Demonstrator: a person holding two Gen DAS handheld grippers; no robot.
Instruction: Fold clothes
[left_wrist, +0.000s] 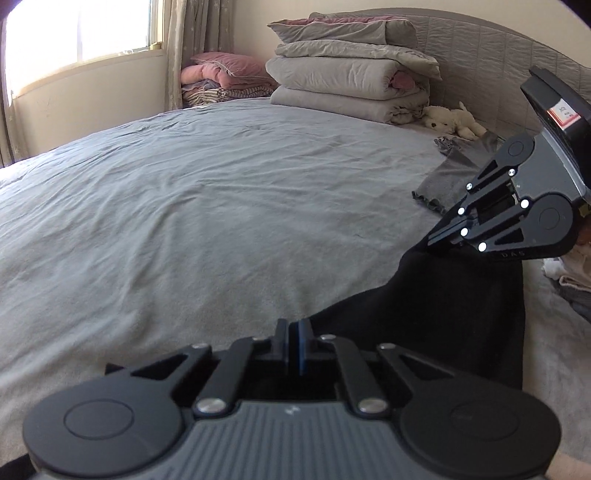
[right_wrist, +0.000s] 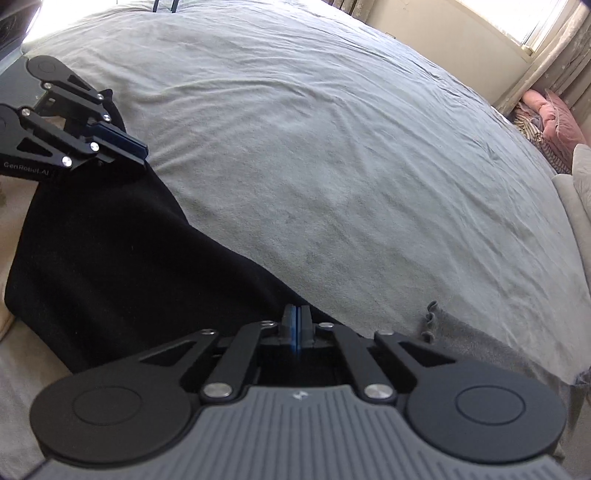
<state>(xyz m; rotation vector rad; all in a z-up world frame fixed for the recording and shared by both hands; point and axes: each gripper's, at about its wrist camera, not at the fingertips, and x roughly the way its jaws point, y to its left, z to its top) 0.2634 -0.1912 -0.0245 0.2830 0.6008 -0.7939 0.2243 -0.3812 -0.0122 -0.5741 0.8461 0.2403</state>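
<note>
So both tongs look pinched shut on the same black garment (left_wrist: 461, 314), one at each end of its upper edge. That stretched edge is the thing everything turns on: in the left wrist view it runs from the left tongs (left_wrist: 294, 332) at bottom centre up to the right tongs (left_wrist: 436, 240) at the right edge of the frame, with the cloth hanging below that line onto the bed (left_wrist: 221, 203). In the right wrist view the same line goes from the right tongs (right_wrist: 296, 325) at bottom centre up to the left tongs (right_wrist: 142, 157) at upper left, and the black garment (right_wrist: 110, 258) fills the lower left. Neither is nearer, each already has its corner; the open bed lies beyond the edge. The left view alone shows a grey ruffled garment (left_wrist: 450, 173) near the right tongs, a plush toy (left_wrist: 454, 120) and stacked bedding (left_wrist: 343, 74) at the top. Only the right view shows how wide the black cloth spreads, though I can't tell whether it's already doubled over.
</note>
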